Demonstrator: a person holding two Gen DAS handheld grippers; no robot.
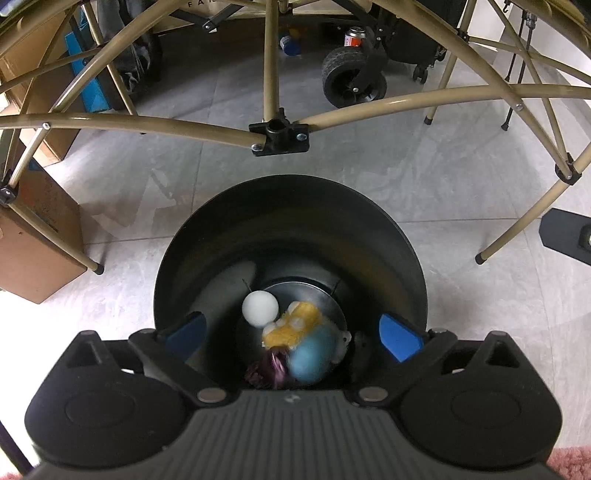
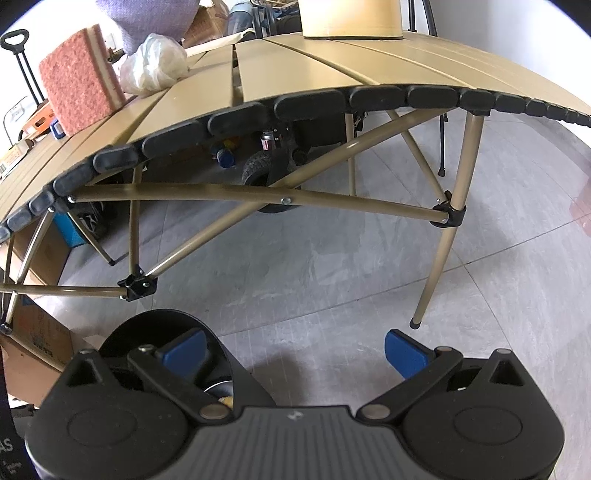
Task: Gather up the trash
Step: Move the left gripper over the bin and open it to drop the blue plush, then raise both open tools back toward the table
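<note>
Grey floor tiles (image 1: 369,177) filled most of what I could see through both cameras, with a tan folding counter (image 2: 295,70) standing over them on thin tubular legs. From the left wrist view I looked under that frame: a cardboard box (image 1: 33,251) sat on the floor at the far left, a black wheel (image 1: 351,79) and a small can (image 1: 354,37) lay further back beneath the frame, and a round black trash bin (image 1: 291,221) stood open directly under my left gripper (image 1: 293,332). Its blue fingers (image 1: 399,336) were spread wide, one near each side of the bin's mouth, gripping nothing. Down in the bin lay the trash: a white ball (image 1: 259,308), a blurred yellow and light blue soft item (image 1: 303,339) just right of it, and something dark purple (image 1: 271,371) beside those, too smeared for me to identify. Through the right wrist view, a reddish sponge block (image 2: 79,77) and a crumpled white plastic bag (image 2: 153,62) rested on the left part of the counter, with a tan box (image 2: 351,18) further back. The bin (image 2: 229,354) appeared at the lower left behind my right gripper (image 2: 293,350), whose fingers (image 2: 404,350) also stood wide apart and empty, above bare floor beside the bin.
</note>
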